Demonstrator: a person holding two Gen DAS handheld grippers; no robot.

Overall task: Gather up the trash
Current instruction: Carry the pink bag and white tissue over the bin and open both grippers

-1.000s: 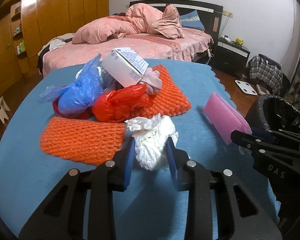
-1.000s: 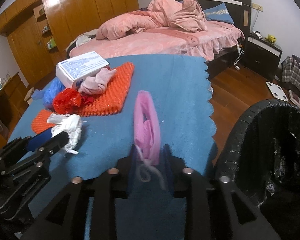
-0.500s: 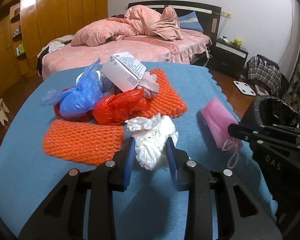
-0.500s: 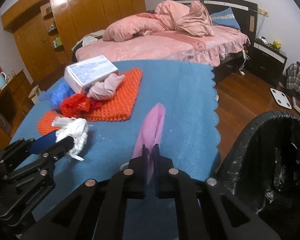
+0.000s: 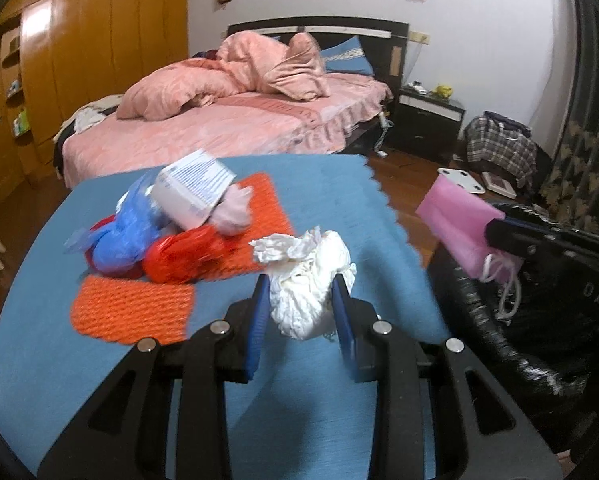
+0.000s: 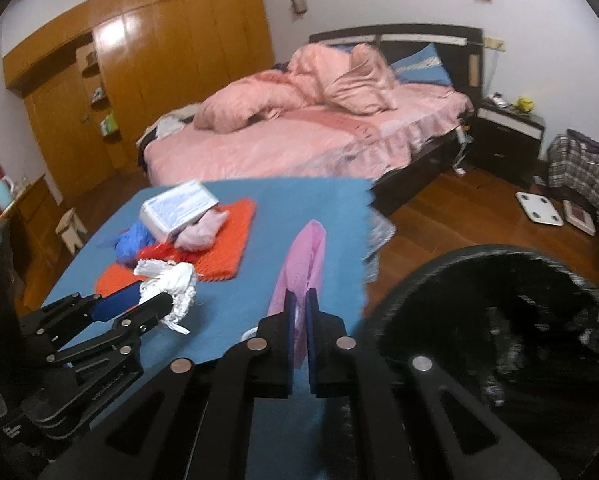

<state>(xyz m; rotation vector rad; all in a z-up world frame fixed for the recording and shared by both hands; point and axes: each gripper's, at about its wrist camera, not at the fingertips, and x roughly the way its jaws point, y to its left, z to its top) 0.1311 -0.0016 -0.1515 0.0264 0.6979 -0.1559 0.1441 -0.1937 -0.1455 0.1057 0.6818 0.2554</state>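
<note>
Both grippers were clenched on trash, lifted for the black bin [image 6: 495, 344]: left gripper [image 5: 299, 312] on white crumpled tissue [image 5: 307, 284], right gripper [image 6: 300, 320] on a pink pouch [image 6: 305, 264].

A bedroom lay behind the work area, warm-lit and untidy.

At twelve o'clock stood a bed [image 6: 299, 148] with a pink cover, a rumpled pink quilt [image 5: 203, 84] heaped on it and a blue pillow [image 6: 423, 66] against the dark headboard [image 5: 319, 28]. A wooden wardrobe [image 6: 151, 76] filled the wall toward ten o'clock, with a small pale stool [image 6: 70, 228] on the floor near it. At two o'clock sat a dark nightstand [image 5: 429, 124], and beyond it a plaid bag [image 6: 579, 176]. A white bathroom scale [image 6: 539, 207] lay flat on the wooden floor [image 6: 459, 224] just beside that bag. The blue tabletop [image 5: 339, 184] spread across the foreground.
</note>
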